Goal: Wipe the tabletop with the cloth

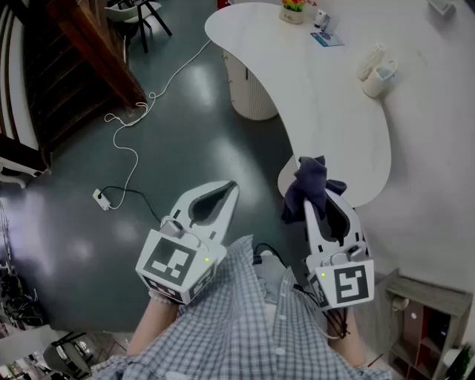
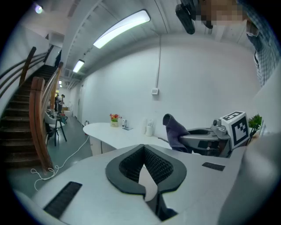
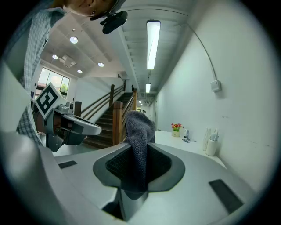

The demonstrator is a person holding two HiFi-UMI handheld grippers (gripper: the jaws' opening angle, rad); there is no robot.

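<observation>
A dark grey cloth (image 1: 309,184) hangs bunched from my right gripper (image 1: 320,199), which is shut on it just off the near end of the white curved tabletop (image 1: 319,96). The right gripper view shows the cloth (image 3: 140,132) standing up between the pads, with the tabletop (image 3: 189,143) beyond. To the left, over the dark floor, my left gripper (image 1: 231,187) is shut with nothing in it. In the left gripper view its jaws (image 2: 143,147) meet at the tips, and the right gripper (image 2: 193,136) with the cloth (image 2: 174,131) is off to the right.
A white mug and pitcher (image 1: 377,73), a flower pot (image 1: 293,11) and a leaflet (image 1: 326,38) stand on the table's far part. A white cable (image 1: 141,126) trails over the floor. Wooden stairs (image 1: 82,59) rise at left. A shelf (image 1: 424,315) stands at bottom right.
</observation>
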